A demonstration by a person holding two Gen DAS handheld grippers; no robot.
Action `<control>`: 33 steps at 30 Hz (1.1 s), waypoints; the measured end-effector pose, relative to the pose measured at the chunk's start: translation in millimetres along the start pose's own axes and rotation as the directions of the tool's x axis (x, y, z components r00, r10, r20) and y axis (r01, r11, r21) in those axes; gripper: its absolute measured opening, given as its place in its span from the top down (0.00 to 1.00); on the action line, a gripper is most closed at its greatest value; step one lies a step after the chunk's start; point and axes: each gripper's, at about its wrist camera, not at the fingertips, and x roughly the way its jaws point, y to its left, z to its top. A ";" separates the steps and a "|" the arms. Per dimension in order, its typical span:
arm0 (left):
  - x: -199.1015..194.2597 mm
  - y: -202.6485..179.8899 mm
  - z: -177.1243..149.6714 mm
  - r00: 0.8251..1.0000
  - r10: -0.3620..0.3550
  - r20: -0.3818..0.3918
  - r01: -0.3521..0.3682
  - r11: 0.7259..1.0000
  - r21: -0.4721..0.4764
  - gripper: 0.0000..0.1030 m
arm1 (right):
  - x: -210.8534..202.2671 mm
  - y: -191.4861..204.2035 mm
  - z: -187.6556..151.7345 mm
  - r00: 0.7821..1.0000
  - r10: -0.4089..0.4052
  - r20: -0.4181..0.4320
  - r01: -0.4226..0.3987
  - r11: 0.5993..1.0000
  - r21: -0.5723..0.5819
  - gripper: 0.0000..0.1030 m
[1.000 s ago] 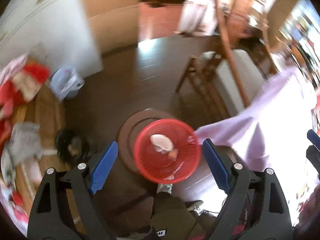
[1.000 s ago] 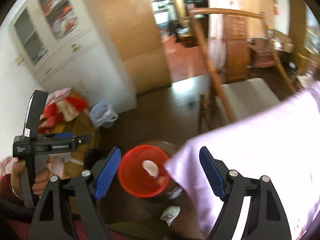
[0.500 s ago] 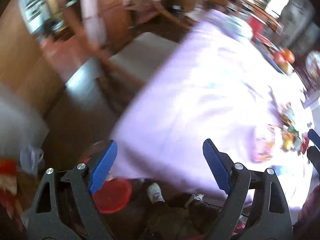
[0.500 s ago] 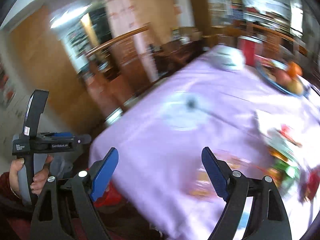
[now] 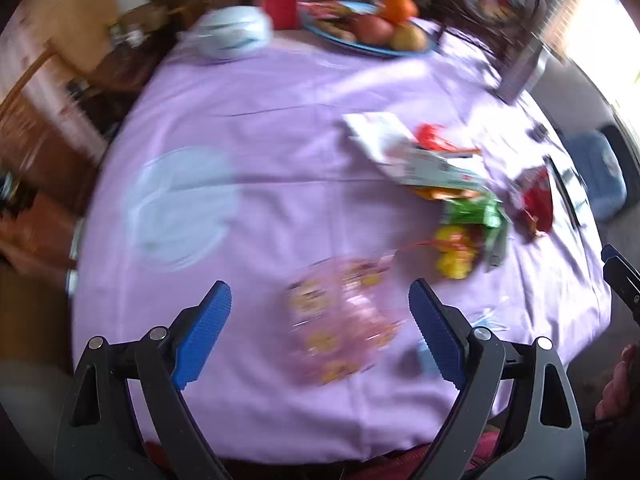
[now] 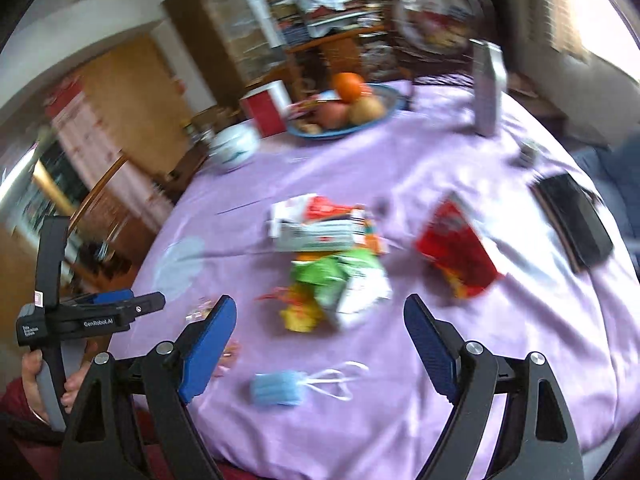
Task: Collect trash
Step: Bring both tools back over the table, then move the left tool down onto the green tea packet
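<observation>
Both grippers hang over the round table's lilac cloth (image 6: 460, 168), and neither holds anything. The left gripper (image 5: 320, 330) has just been opening and stands spread above a clear, printed wrapper (image 5: 344, 328), not touching it. The right gripper (image 6: 320, 338) has also just been opening; its jaws are spread wide with bare cloth between them.

The trash sits in a loose pile at the cloth's middle: a white carton (image 6: 320, 228), a green-and-white packet (image 6: 348, 284) just nearer the person, a red bag (image 6: 456, 252) beside the pile toward the window side. A blue face mask (image 6: 276, 388) lies nearest the person's edge of the cloth.

The mask looks like the easiest pick. Its long axis runs across the right wrist view, straps trailing toward the window side, so the pads should probably close across its short width, pressing down to catch the fabric rather than the loops.
</observation>
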 end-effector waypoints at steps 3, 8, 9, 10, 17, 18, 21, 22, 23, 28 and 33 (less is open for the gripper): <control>16.9 -32.5 14.7 0.999 -0.038 -0.029 0.040 0.997 0.068 0.15 | -11.9 -24.2 -3.1 0.999 -0.042 0.024 0.041 0.998 0.042 0.18; 43.3 -87.1 33.9 0.990 -0.110 -0.085 0.122 0.980 0.156 0.15 | -18.7 -49.1 -3.4 0.996 -0.088 0.032 0.085 0.992 0.089 0.18; 47.9 -95.3 36.5 0.988 -0.121 -0.096 0.135 0.977 0.163 0.15 | -20.9 -56.4 -4.5 0.995 -0.096 0.031 0.093 0.991 0.099 0.18; 54.8 -105.5 39.9 0.984 -0.135 -0.115 0.153 0.974 0.168 0.15 | -22.4 -60.4 -5.8 0.994 -0.102 0.028 0.099 0.990 0.104 0.18; 90.0 -162.6 49.7 0.968 -0.166 -0.189 0.205 0.955 0.213 0.15 | -32.0 -92.8 -13.3 0.989 -0.148 0.010 0.145 0.979 0.144 0.18; 95.6 -169.4 50.0 0.973 -0.141 -0.185 0.183 0.956 0.231 0.15 | -33.4 -98.5 -14.0 0.988 -0.153 0.010 0.150 0.977 0.154 0.18; 107.8 -172.5 51.3 0.981 -0.078 -0.178 0.120 0.963 0.241 0.15 | -33.0 -111.6 -13.5 0.989 -0.149 0.005 0.146 0.974 0.175 0.18; 110.0 -167.8 51.7 0.983 -0.057 -0.175 0.098 0.967 0.234 0.15 | -32.5 -112.7 -11.9 0.989 -0.145 0.005 0.141 0.974 0.178 0.18; 112.5 -158.0 52.0 0.984 -0.029 -0.175 0.067 0.974 0.215 0.13 | -29.3 -114.6 -10.1 0.991 -0.134 0.004 0.131 0.975 0.180 0.18; 101.1 -90.1 54.3 0.987 -0.007 -0.159 0.019 0.997 0.072 0.11 | -10.6 -104.4 0.9 0.998 -0.069 -0.010 0.070 0.989 0.134 0.18; 83.7 -39.9 50.0 0.986 0.097 -0.136 -0.099 0.995 -0.011 0.12 | 8.1 -81.3 8.8 0.999 -0.003 -0.033 0.005 0.998 0.060 0.18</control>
